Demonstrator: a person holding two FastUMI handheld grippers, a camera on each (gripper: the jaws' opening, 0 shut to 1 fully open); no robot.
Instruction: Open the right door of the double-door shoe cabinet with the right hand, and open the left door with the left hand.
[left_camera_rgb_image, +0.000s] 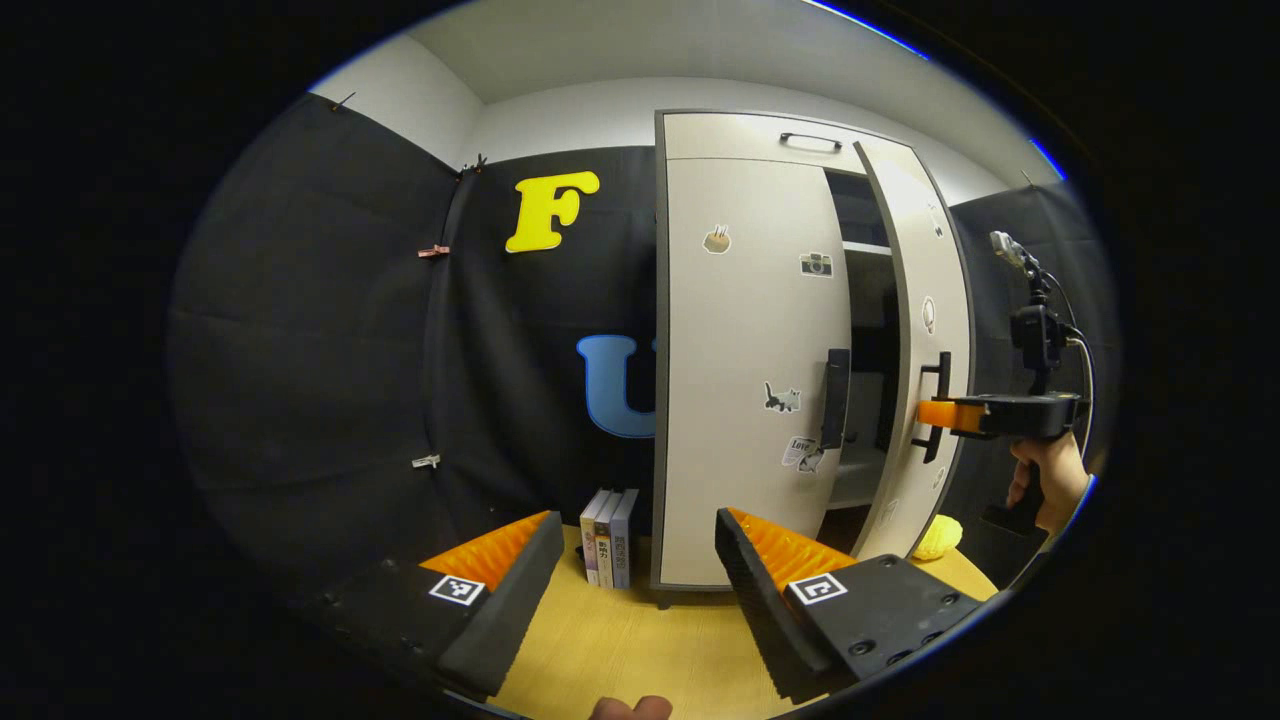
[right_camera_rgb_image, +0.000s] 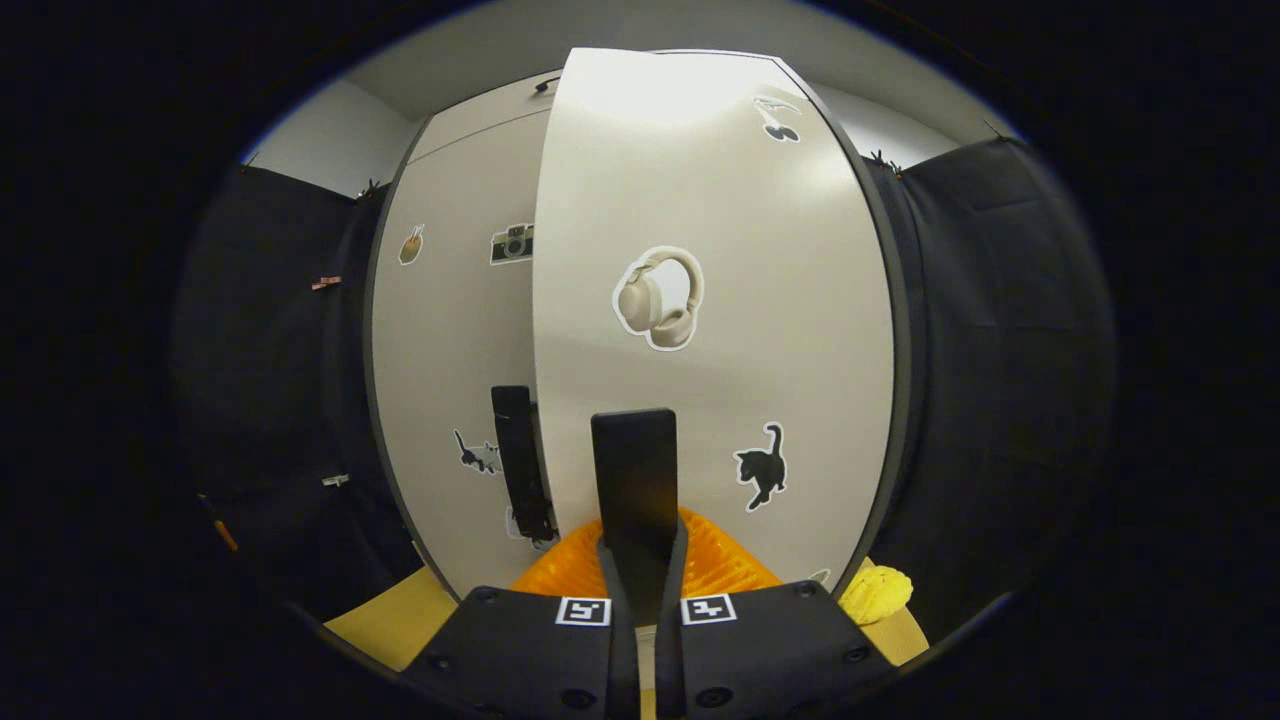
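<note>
The pale shoe cabinet (left_camera_rgb_image: 745, 140) stands on a wooden table. Its left door (left_camera_rgb_image: 745, 330) is closed, with a dark vertical handle (left_camera_rgb_image: 835, 398) at its right edge. The right door (left_camera_rgb_image: 925, 300) is swung partly outward, showing dark shelves behind it. My right gripper (left_camera_rgb_image: 942, 415), held by a hand (left_camera_rgb_image: 1050, 475), is shut on the right door's handle (left_camera_rgb_image: 938, 405). In the right gripper view that handle (right_camera_rgb_image: 634, 470) stands between the closed fingers of my right gripper (right_camera_rgb_image: 640, 545), in front of the right door (right_camera_rgb_image: 720, 300). My left gripper (left_camera_rgb_image: 640, 565) is open, low and short of the left door.
A few upright books (left_camera_rgb_image: 608, 535) stand left of the cabinet's foot. A yellow lump (left_camera_rgb_image: 938, 537) lies on the table (left_camera_rgb_image: 620, 640) under the open door, and shows as the yellow lump (right_camera_rgb_image: 875, 592) in the right gripper view. Black cloth walls stand behind and to both sides.
</note>
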